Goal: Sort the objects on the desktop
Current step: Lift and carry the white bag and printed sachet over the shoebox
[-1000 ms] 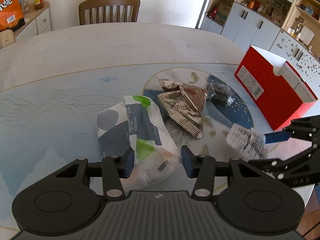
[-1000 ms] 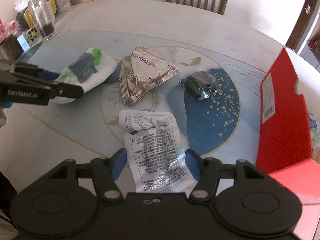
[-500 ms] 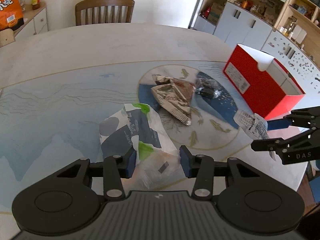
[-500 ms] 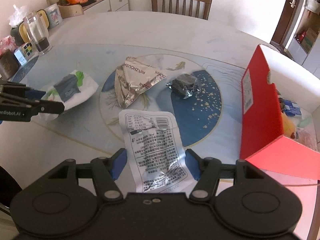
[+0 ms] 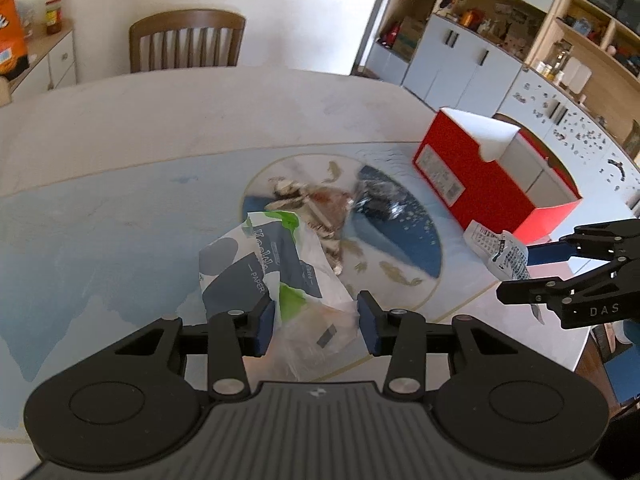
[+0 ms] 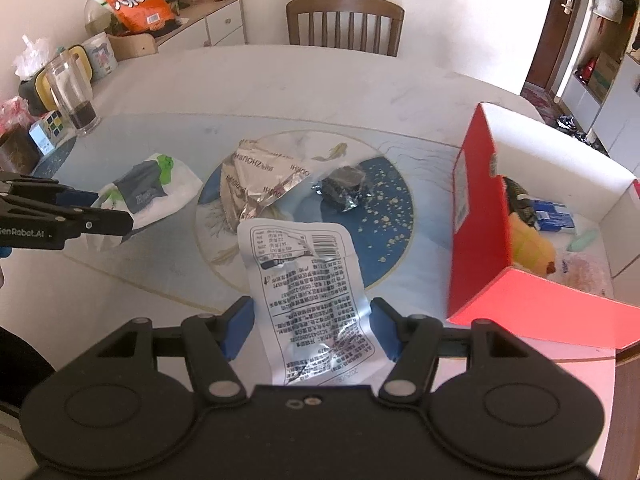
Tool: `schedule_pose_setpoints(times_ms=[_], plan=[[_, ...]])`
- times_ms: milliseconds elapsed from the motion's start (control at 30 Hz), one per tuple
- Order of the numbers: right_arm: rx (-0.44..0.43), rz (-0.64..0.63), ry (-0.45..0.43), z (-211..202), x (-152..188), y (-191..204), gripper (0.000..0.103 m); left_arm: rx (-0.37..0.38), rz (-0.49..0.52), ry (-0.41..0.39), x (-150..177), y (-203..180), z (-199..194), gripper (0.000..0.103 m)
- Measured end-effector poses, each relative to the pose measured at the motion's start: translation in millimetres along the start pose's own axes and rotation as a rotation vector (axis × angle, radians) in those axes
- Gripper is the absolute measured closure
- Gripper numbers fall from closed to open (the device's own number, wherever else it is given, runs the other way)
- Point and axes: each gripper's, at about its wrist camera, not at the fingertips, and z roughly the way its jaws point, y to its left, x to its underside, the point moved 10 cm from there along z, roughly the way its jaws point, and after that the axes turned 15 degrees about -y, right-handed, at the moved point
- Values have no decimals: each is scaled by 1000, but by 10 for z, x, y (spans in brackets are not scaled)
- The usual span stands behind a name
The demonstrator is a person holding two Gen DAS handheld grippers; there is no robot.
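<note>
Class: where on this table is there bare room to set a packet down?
Bare: the pale table between the chair and the round mat. Crowded: the mat, with the foil wrapper and dark packet, and the red box.

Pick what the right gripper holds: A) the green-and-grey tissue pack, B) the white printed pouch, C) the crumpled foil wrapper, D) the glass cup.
B: the white printed pouch sits pinched between the right gripper's blue pads, lifted off the table; the tissue pack is in the left gripper.
</note>
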Motion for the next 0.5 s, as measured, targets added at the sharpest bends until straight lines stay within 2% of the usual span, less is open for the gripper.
schedule_pose_setpoints(times_ms=[500], plan=[[75, 1, -53, -340, -184, -546, 40, 96, 163, -46, -391, -692, 177, 62]])
